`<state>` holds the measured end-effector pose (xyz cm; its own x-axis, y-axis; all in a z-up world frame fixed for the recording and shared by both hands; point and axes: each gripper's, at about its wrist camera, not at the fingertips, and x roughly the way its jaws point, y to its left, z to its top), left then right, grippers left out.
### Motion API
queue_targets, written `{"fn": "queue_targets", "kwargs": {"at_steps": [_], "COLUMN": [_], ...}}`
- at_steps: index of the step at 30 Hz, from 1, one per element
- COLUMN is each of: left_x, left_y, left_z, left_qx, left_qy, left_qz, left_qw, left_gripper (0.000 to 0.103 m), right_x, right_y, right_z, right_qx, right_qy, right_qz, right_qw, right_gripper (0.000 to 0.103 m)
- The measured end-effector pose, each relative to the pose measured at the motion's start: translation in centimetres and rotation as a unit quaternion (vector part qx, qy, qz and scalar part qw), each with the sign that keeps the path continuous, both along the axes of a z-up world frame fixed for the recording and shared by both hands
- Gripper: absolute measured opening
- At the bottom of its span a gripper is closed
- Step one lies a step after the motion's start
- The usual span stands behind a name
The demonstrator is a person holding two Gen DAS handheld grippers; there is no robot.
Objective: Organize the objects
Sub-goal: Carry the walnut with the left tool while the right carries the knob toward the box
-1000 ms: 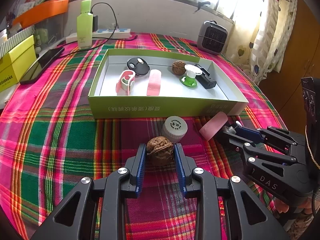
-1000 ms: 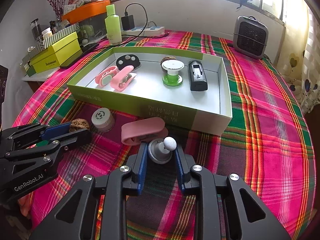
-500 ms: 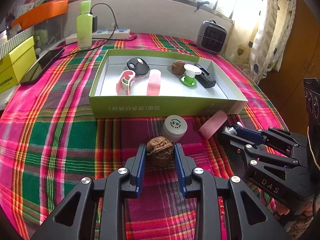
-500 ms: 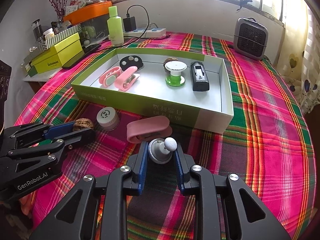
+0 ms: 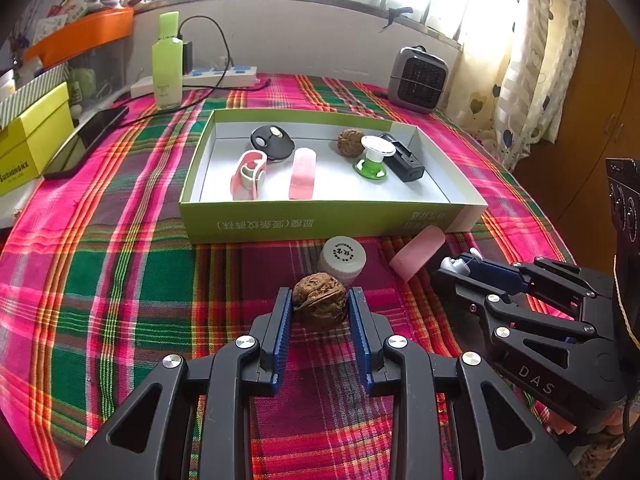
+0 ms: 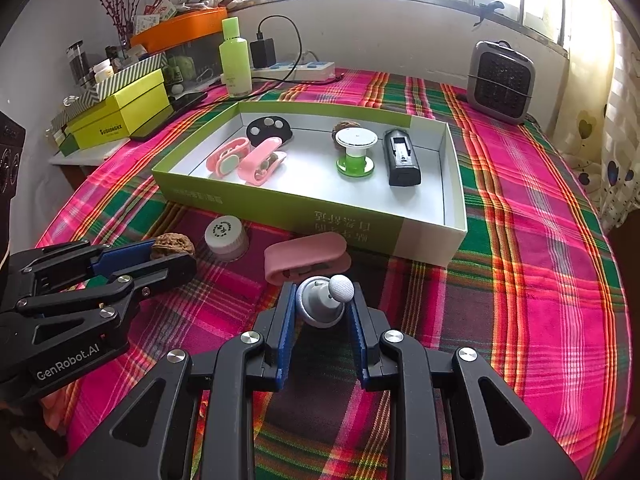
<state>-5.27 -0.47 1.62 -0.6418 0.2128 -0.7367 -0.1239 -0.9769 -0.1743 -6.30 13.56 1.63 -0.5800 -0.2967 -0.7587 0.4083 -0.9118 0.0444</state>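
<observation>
My left tool (image 5: 319,306) is pinching a walnut (image 5: 319,302), a wrinkled brown shell pressed between the ribbed blue pads, low over the plaid cloth (image 5: 120,272) of pink, green and maroon stripes that covers the surface. My right tool (image 6: 322,306) is pinching a small grey metal piece with a round white textured knob (image 6: 326,300), its pads against both sides of the dished grey base. Just beyond the walnut stands a short white plastic jar (image 5: 343,258) with a printed round lid, and beside it a smooth pink oblong case (image 6: 306,256) lies touching the near wall of the shallow green cardboard box (image 5: 320,224), white inside. That near wall stands between both tools and the box floor. In the box lie a black oval fob with pale buttons (image 5: 272,144), a pink and white clip-shaped case (image 5: 248,174), another pink oblong case (image 5: 303,174), a second walnut (image 5: 350,142), a green and white spool-shaped piece (image 5: 374,158), and a black rectangular battery-like block (image 5: 402,158). Farther back stand a tall light-green bottle (image 5: 168,60), a white power strip (image 5: 216,76) with a plugged black charger, a small grey fan heater (image 5: 418,80), a dark phone (image 5: 86,140) and a yellow-green box (image 5: 28,136) at the left edge.
</observation>
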Motion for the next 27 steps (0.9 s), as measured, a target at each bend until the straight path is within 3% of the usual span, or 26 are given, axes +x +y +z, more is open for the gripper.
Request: {"fn": "queue_targets", "kwargs": {"at_steps": [27], "left_x": [-0.7], "left_y": [0.9], "left_z": [2.4], "left_qx": [0.006], "left_qy": [0.021], "left_qz": [-0.016], "left_qw": [0.9996], "left_gripper": [0.026], "right_x": [-0.2], "right_y": [0.7], "right_z": [2.5], "right_qx": [-0.018], "right_qy": [0.028], "right_qz": [-0.002], "right_qw": [0.999], "right_gripper": [0.026]}}
